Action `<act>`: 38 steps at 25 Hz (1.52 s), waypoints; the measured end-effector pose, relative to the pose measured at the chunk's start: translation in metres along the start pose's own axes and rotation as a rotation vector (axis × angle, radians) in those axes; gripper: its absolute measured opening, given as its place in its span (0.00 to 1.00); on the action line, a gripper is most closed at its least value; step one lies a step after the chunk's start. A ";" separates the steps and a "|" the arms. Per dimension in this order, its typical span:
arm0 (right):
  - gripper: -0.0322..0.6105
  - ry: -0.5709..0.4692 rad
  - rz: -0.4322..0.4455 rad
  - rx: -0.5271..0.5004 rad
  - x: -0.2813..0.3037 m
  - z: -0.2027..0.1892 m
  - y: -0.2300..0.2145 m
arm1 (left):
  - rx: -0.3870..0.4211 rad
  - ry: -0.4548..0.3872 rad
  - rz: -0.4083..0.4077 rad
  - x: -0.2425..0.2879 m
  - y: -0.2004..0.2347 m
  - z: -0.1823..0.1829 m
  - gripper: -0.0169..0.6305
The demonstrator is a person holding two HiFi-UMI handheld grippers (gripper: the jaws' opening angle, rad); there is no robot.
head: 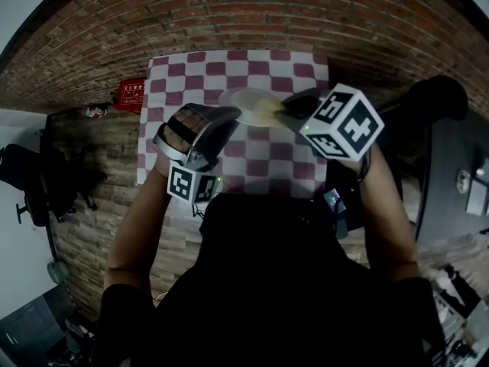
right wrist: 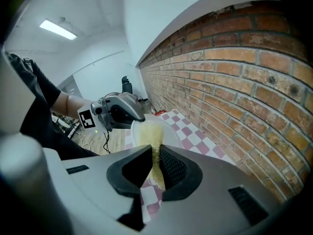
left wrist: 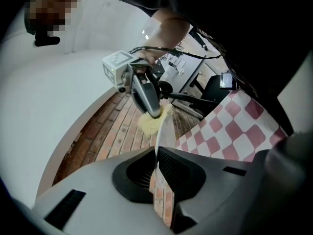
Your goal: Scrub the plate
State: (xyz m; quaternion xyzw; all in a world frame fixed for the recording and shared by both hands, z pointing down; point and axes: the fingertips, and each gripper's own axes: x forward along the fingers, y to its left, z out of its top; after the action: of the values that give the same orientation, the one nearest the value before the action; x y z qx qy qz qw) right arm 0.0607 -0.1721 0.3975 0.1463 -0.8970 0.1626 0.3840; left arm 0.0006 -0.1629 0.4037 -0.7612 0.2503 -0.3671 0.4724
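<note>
Head view: rnd plate [head: 241,102], yellow sponge [head: 268,113]

The plate [head: 246,102] looked smooth, pale and slightly glossy to me. The yellow sponge [right wrist: 150,136] was coarse and fibrous. I saw matt grey plastic shells on the left gripper [left wrist: 157,166] and right gripper [right wrist: 155,169], with ribbed black pads [right wrist: 171,170]. The checked tablecloth [head: 229,67] was matt, the brick wall [right wrist: 244,72] rough and unglazed.
</note>
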 end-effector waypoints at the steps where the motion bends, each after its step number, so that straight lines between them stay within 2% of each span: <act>1: 0.12 -0.002 0.000 0.020 0.001 -0.005 -0.006 | -0.009 0.000 -0.002 0.000 0.000 0.001 0.07; 5: 0.12 0.007 -0.024 0.085 0.005 -0.022 -0.030 | -0.023 -0.021 0.008 0.000 0.005 0.013 0.08; 12: 0.12 0.022 -0.082 0.110 0.022 -0.030 -0.056 | -0.045 -0.067 0.019 -0.002 0.011 0.033 0.08; 19: 0.12 0.030 -0.071 -0.004 0.042 -0.007 -0.029 | -0.048 -0.092 -0.014 -0.001 -0.002 0.042 0.09; 22: 0.12 0.007 -0.045 -0.036 0.044 0.003 -0.011 | -0.086 -0.086 -0.042 0.000 -0.012 0.040 0.09; 26: 0.12 -0.035 -0.021 -0.050 0.043 0.002 0.004 | -0.249 -0.071 -0.088 0.002 -0.026 0.028 0.09; 29: 0.12 -0.082 -0.033 0.003 0.042 -0.012 0.002 | -0.440 -0.055 -0.153 0.005 -0.049 0.014 0.08; 34: 0.12 -0.249 -0.167 0.110 0.033 -0.034 -0.013 | -0.794 -0.039 -0.249 0.008 -0.098 0.001 0.07; 38: 0.12 -0.348 -0.268 0.168 0.028 -0.055 -0.027 | -1.088 -0.027 -0.276 0.009 -0.126 -0.011 0.06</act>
State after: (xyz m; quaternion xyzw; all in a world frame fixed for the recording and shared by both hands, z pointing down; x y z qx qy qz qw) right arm 0.0876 -0.1784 0.4586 0.3216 -0.9056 0.1565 0.2281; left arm 0.0013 -0.1211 0.5231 -0.9255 0.2957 -0.2337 -0.0374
